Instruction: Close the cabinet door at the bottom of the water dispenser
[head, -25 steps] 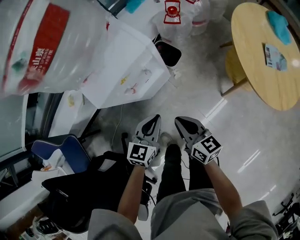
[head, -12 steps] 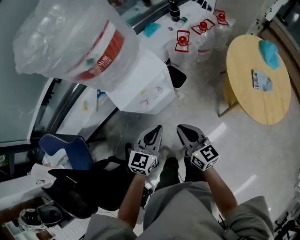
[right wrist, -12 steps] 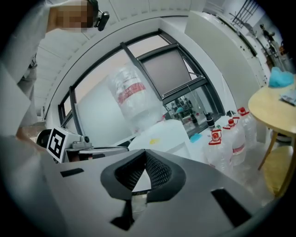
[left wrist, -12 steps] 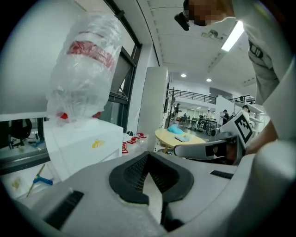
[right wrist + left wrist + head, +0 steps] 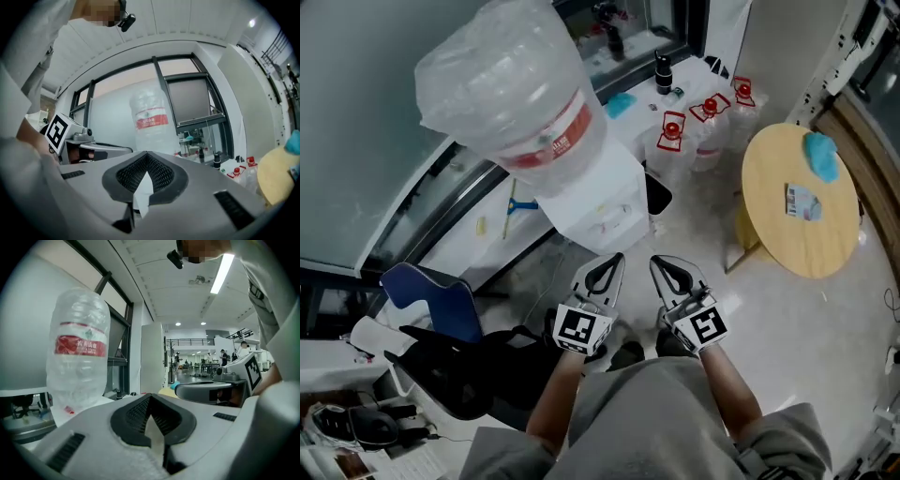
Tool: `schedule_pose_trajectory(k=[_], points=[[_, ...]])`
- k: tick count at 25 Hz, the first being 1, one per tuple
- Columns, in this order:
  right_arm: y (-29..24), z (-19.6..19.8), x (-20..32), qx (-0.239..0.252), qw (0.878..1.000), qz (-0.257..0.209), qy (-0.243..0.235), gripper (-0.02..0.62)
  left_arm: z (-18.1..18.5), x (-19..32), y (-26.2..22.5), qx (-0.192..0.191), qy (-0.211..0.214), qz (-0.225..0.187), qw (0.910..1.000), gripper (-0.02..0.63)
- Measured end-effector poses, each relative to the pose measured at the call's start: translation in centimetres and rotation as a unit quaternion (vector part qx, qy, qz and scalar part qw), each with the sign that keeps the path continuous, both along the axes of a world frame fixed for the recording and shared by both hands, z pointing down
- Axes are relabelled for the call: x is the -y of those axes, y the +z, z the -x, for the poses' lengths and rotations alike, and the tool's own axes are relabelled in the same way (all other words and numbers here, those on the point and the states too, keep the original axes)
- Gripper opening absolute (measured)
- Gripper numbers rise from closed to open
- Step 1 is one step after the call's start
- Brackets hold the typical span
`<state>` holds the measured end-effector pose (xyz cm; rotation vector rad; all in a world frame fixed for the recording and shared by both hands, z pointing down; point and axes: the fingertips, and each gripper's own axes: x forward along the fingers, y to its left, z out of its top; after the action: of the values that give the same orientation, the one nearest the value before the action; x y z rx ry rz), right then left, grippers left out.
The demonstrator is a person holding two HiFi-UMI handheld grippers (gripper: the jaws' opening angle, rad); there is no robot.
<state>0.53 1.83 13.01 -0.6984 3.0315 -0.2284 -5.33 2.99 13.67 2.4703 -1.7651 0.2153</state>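
Observation:
The white water dispenser [image 5: 598,208] stands ahead of me with a large clear bottle [image 5: 514,89] wearing a red label on top. From above, its bottom cabinet door is hidden by the body. Both grippers hang side by side near my waist, well short of the dispenser. The left gripper [image 5: 605,269] and the right gripper [image 5: 670,269] both have their jaws together and hold nothing. The bottle [image 5: 77,348] rises beyond the left gripper [image 5: 150,397] in the left gripper view. It also shows as the bottle [image 5: 150,117] past the right gripper [image 5: 146,154] in the right gripper view.
A dark bin [image 5: 657,194] sits against the dispenser's right side. Several red-capped water jugs [image 5: 694,127] stand behind it. A round wooden table [image 5: 797,202] is at right. A blue chair [image 5: 431,292] and a black chair [image 5: 459,370] are at left, by the window wall.
The head view has risen and pulled back, so the dispenser and table look smaller and farther. Both grippers stayed shut, side by side near the body.

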Motion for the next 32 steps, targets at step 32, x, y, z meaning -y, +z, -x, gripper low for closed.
schedule_pose_trajectory(k=[32], points=[[-15.3, 0.0, 1.4, 0.040, 0.978, -0.200, 0.034, 0.009, -1.7, 0.8, -16.3, 0.021, 0.025, -0.185, 0.9822, 0.006]])
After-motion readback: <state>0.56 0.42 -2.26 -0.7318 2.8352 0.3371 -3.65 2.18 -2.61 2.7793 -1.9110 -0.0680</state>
